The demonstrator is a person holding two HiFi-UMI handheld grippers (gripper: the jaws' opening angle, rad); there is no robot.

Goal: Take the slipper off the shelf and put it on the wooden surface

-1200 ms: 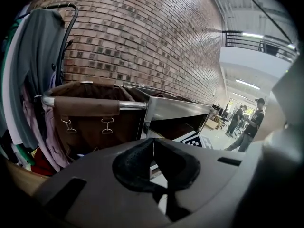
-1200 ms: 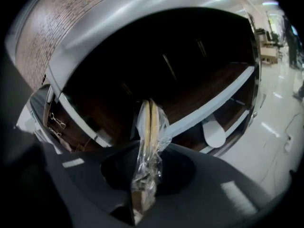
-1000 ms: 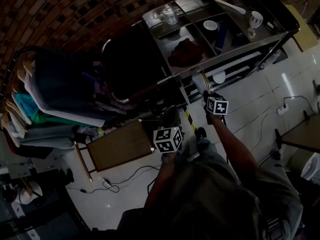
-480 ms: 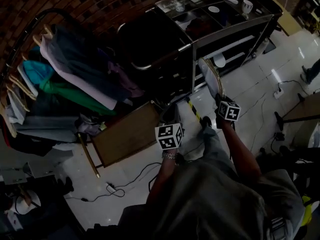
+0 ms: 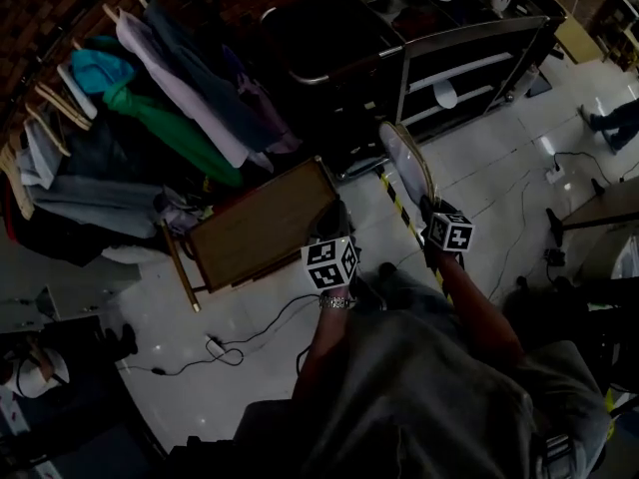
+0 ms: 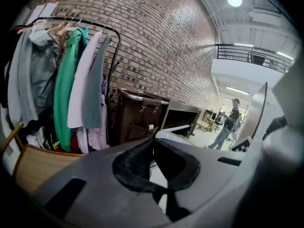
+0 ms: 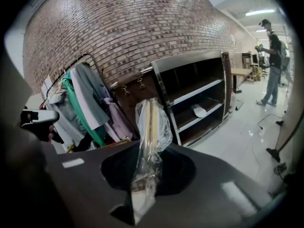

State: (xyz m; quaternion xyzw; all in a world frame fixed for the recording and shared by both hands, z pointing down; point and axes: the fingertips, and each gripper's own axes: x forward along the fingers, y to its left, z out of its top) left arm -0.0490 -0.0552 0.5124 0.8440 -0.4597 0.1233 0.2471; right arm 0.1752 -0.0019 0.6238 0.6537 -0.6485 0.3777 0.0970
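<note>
Right gripper view, right hand-held gripper (image 7: 145, 152) pinching bagged slipper (image 7: 151, 120), end hidden, left hand-held gripper (image 6: 154, 142) closed

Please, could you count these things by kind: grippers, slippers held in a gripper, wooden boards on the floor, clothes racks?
Grippers: 2, the left gripper and the right gripper
Held slippers: 1, the slipper in its plastic bag
Wooden boards: 1, the wooden board
Clothes racks: 1, the clothes rack
Total: 5

The wooden surface (image 5: 262, 228) lies open; hanging clothes (image 5: 170, 118) crowd its far side.
</note>
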